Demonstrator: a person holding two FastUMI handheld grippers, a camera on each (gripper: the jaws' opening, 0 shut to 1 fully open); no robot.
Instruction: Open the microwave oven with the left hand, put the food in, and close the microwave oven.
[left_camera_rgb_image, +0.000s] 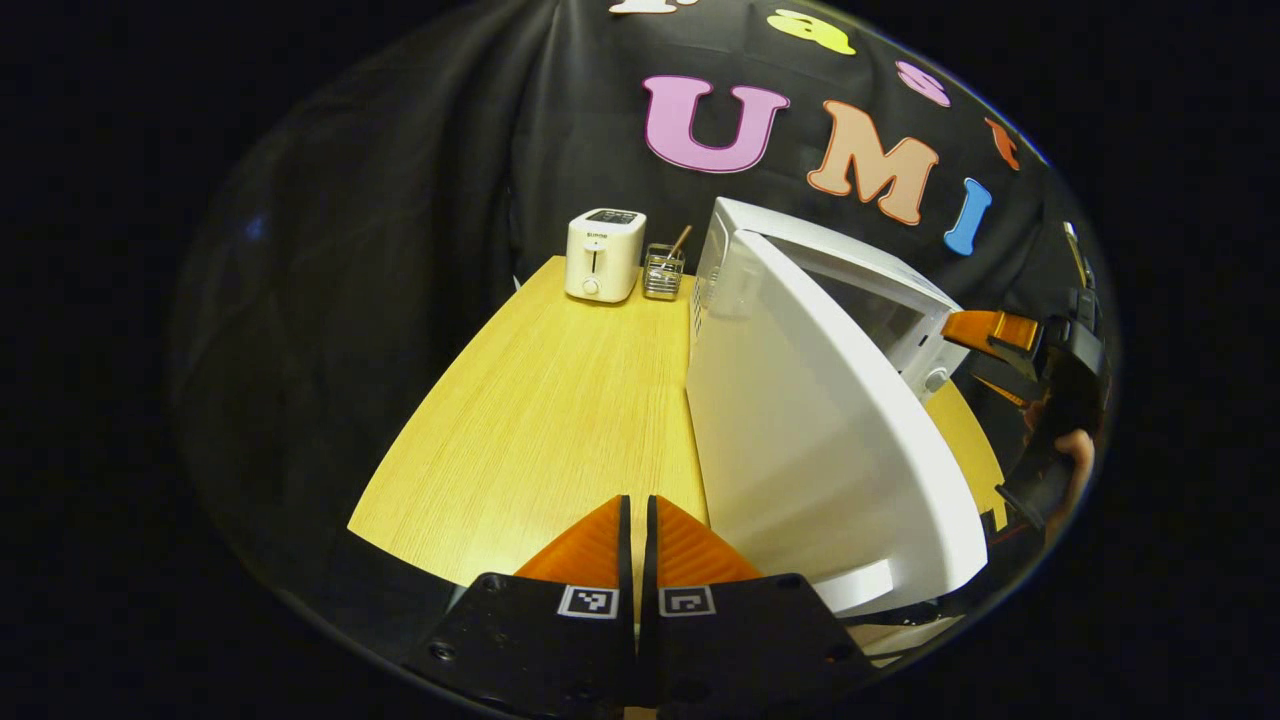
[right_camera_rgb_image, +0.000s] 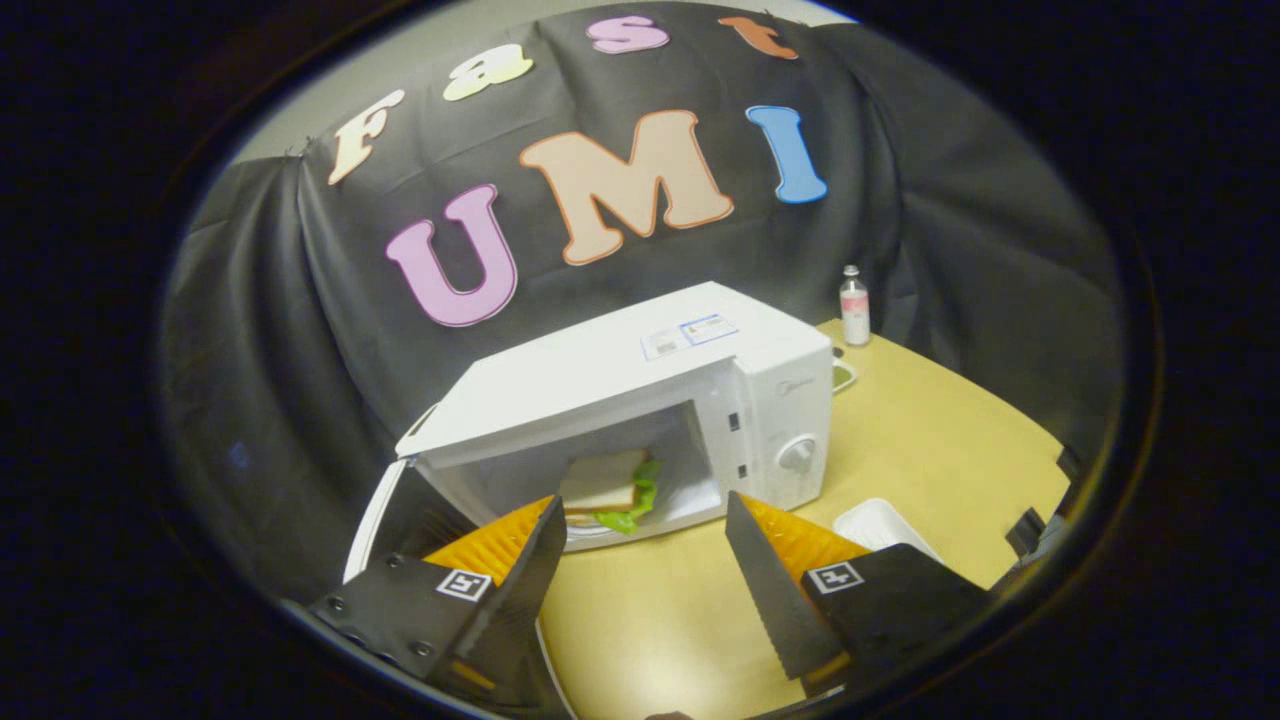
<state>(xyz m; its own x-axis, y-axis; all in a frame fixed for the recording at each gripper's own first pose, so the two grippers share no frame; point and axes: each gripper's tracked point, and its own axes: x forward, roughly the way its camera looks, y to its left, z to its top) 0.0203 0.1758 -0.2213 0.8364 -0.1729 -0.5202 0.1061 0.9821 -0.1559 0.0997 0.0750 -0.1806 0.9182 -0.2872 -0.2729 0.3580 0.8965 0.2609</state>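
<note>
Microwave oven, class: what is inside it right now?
Inside the microwave oven, through its open door, a sandwich with green lettuce lies on the cavity floor. The right fingers hide its lower edge.

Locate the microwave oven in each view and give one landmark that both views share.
Left gripper view: the microwave oven stands right of centre on the wooden table, its open door swung toward the camera.
Right gripper view: the microwave oven sits at centre, a sandwich inside.
Shared landmark: the oven's round control knob.
</note>
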